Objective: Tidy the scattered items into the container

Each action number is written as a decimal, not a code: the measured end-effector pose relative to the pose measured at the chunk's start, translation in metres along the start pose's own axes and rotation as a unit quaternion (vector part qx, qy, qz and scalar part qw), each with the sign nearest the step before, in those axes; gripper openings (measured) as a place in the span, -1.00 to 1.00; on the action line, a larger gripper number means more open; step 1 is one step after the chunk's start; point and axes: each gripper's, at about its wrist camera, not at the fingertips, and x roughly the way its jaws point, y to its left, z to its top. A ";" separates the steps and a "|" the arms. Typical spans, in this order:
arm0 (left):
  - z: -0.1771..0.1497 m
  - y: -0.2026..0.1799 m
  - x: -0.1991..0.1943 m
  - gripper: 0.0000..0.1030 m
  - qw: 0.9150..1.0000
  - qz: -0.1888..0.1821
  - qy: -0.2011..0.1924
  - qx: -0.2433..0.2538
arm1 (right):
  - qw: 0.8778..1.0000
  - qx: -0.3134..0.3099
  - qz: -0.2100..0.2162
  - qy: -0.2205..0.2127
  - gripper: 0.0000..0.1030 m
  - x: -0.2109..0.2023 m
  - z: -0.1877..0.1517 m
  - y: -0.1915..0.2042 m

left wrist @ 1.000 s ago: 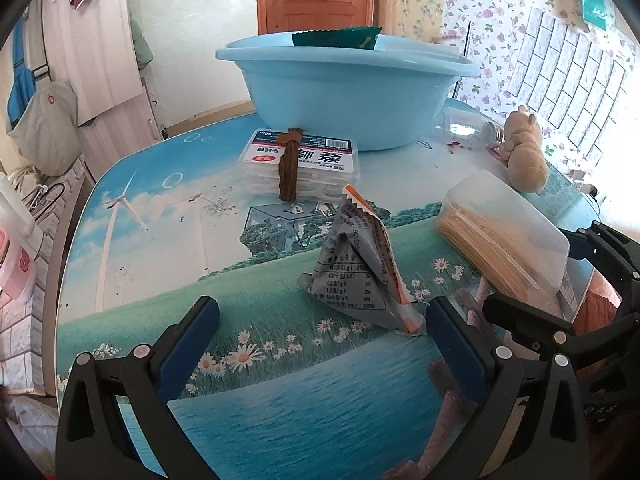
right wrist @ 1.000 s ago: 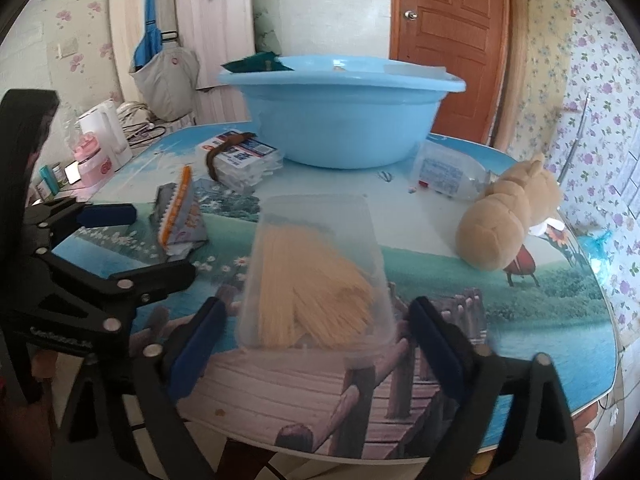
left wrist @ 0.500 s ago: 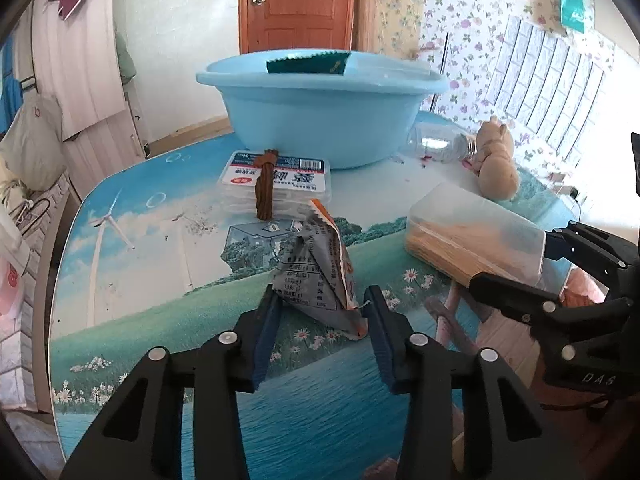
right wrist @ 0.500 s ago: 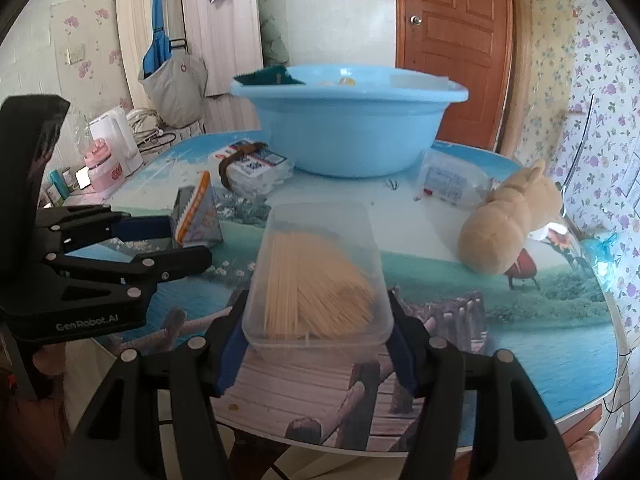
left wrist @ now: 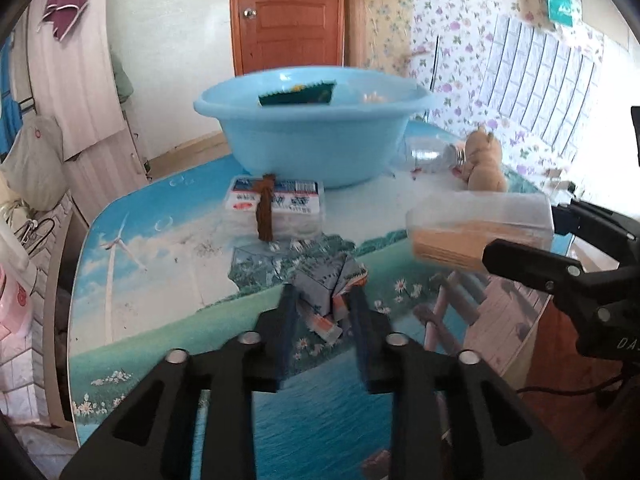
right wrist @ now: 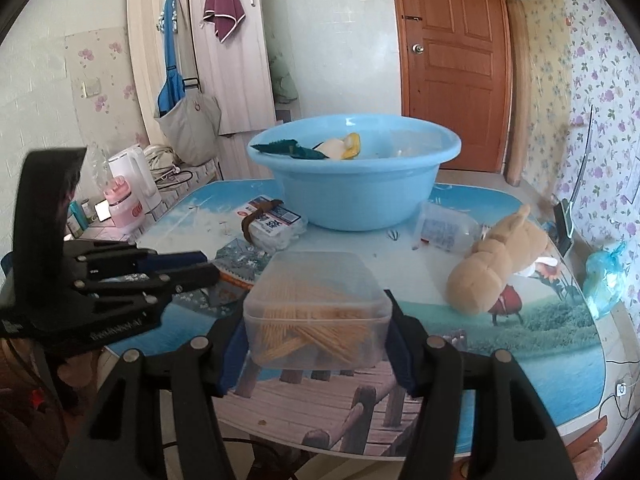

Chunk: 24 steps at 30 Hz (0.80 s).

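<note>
Basin, light blue, on table, already holds a few items. Left gripper clenched on crumpled snack packet in front of basin. Right gripper clamped on clear toothpick box, nearer than basin. Plush toy right of basin.

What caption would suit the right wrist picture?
Right gripper clamps a clear toothpick box, facing the blue basin across a cluttered table.

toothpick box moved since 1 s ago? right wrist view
Yes. The toothpick box, clamped in the right hand-held gripper, is lifted off the table and sits closer to the blue basin than before.
</note>
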 end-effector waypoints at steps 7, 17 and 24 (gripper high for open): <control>-0.001 -0.005 0.019 0.32 0.999 0.027 0.027 0.009 | 1.000 0.006 0.000 0.011 0.14 0.006 -0.004 -0.005; 0.005 0.003 0.016 -0.39 1.000 0.011 0.021 -0.006 | 1.000 0.008 -0.003 0.006 0.14 0.004 -0.005 -0.008; 0.025 0.008 -0.024 -0.40 0.999 0.006 -0.027 -0.023 | 1.000 0.018 0.003 -0.011 0.14 -0.007 0.001 -0.012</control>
